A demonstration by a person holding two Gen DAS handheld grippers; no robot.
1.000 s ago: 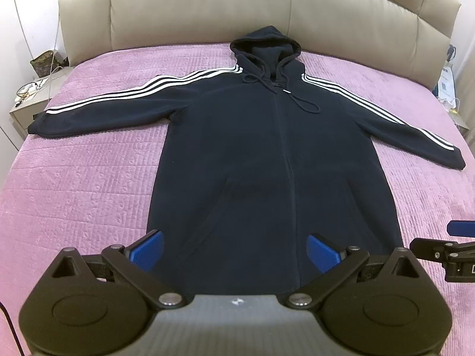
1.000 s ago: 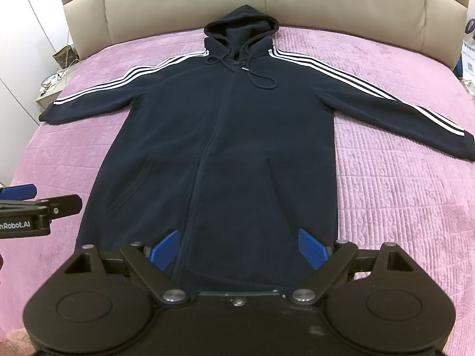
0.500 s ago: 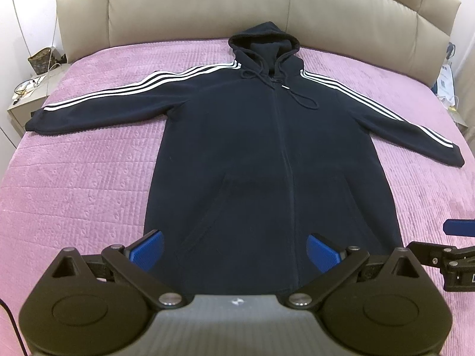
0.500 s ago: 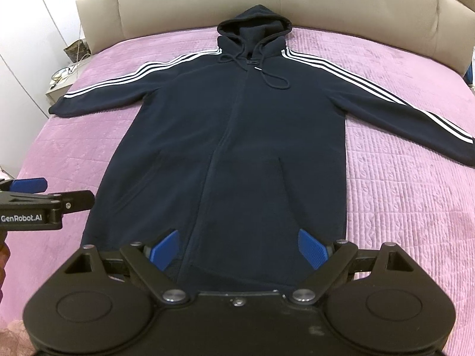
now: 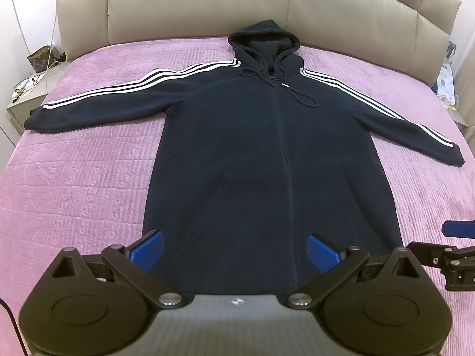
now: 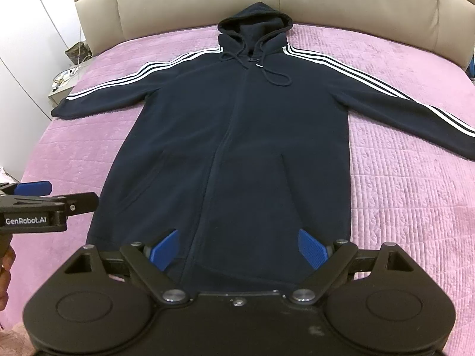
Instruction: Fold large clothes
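A long dark navy zip hoodie [image 5: 267, 154] with white sleeve stripes lies flat, front up, on the pink bedspread [image 5: 74, 184], both sleeves spread, hood toward the headboard. It also shows in the right wrist view [image 6: 237, 148]. My left gripper [image 5: 236, 250] is open and empty above the hem. My right gripper [image 6: 239, 249] is open and empty above the hem too. The right gripper shows at the left view's right edge [image 5: 445, 255], and the left gripper shows at the right view's left edge [image 6: 35, 207].
A beige padded headboard [image 5: 207, 3] runs along the far end of the bed. A bedside table [image 5: 26, 98] with a small bag and cables stands at the far left. Another bedside table with items [image 5: 445, 83] is at the far right. A white wall [image 6: 26, 44] borders the left.
Both grippers have shifted slightly over the hem, and the hoodie sits a bit differently in each view. The jaws stay open. The hoodie has not moved.
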